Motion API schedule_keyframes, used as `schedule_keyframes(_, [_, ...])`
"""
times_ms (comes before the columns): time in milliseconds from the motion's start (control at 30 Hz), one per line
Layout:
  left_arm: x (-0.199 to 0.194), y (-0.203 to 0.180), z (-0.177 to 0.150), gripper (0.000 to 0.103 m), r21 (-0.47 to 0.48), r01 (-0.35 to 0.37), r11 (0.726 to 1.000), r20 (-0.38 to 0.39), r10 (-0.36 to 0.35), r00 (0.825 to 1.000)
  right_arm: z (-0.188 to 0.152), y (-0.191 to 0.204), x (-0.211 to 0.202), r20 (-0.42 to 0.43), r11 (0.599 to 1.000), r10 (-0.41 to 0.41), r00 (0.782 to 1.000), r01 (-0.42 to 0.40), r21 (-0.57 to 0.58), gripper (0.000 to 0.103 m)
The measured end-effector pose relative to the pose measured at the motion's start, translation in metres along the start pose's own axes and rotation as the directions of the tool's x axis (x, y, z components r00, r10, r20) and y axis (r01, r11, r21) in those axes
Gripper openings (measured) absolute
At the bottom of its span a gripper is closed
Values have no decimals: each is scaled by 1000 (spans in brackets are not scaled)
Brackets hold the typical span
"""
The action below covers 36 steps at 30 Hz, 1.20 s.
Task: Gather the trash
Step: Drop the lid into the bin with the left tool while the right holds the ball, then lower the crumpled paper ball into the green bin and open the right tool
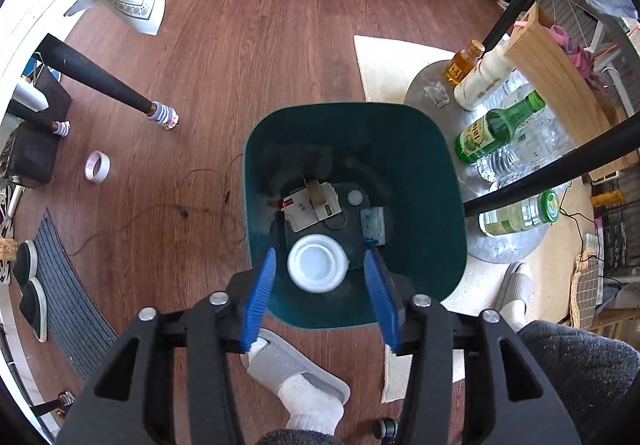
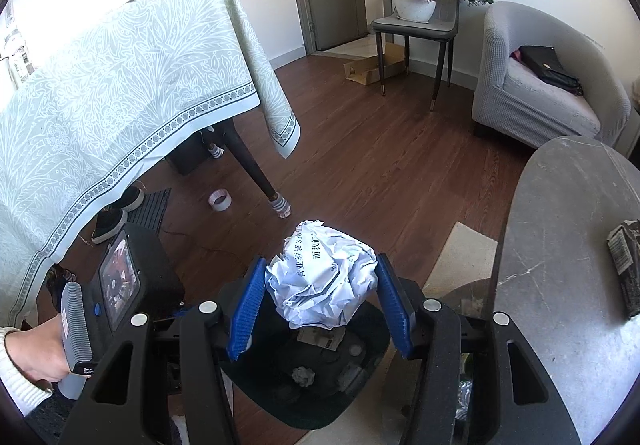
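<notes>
My left gripper (image 1: 320,252) points down into a dark green trash bin (image 1: 424,165) and is open. A white round cup or lid (image 1: 317,263), slightly blurred, sits between the blue pads (image 1: 262,285) with a gap on each side. Printed card scraps (image 1: 310,207) and a small bluish packet (image 1: 373,225) lie on the bin's floor. In the right wrist view my right gripper (image 2: 321,260) is shut on a crumpled ball of printed white paper (image 2: 324,277), held just above the bin (image 2: 280,401). The person's hand holds the left gripper's body (image 2: 120,285) at the left.
Several bottles (image 1: 500,129) lie and stand on a round grey shelf beside the bin. A tape roll (image 1: 98,165) and a thin wire lie on the wood floor. Black table legs (image 1: 100,81), a cloth-covered table (image 2: 120,85), a grey stone tabletop (image 2: 560,265) and the person's slippered foot (image 1: 296,369) are close.
</notes>
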<state>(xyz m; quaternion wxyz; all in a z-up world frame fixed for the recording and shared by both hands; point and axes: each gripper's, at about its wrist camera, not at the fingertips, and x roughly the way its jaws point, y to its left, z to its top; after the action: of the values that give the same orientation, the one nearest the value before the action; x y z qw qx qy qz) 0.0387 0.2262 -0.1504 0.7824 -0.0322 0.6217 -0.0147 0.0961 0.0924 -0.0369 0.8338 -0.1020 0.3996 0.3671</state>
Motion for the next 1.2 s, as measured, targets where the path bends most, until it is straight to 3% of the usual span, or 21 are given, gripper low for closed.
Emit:
schedule_keyframes(200, [-8,13,-1,51,-24,4,1000,19,-3,1000,-1,5,18,-39,1000,2,999,-2,-6,55])
schedule_keyframes(400, [-28,23,0,51,-51,21,998,92,-16,996,-7,15,42,-101,1000,-1,995,-1,-18,55])
schedule_keyframes(733, [-62,30,6,41,-71,64,995,205,-48,978,-16,27,80,-196,1000,0,981,-6,-31,55])
schedule_keyframes(1033, [-100,33,13,29,-98,110,989,324,-73,943,-36,29,116,-317,1000,-10,948,2,-24,56])
schedule_keyframes(1200, [-127,31,17,29,-101,141,985,402,-89,911,-49,33,134,-385,999,-16,923,1,-38,56])
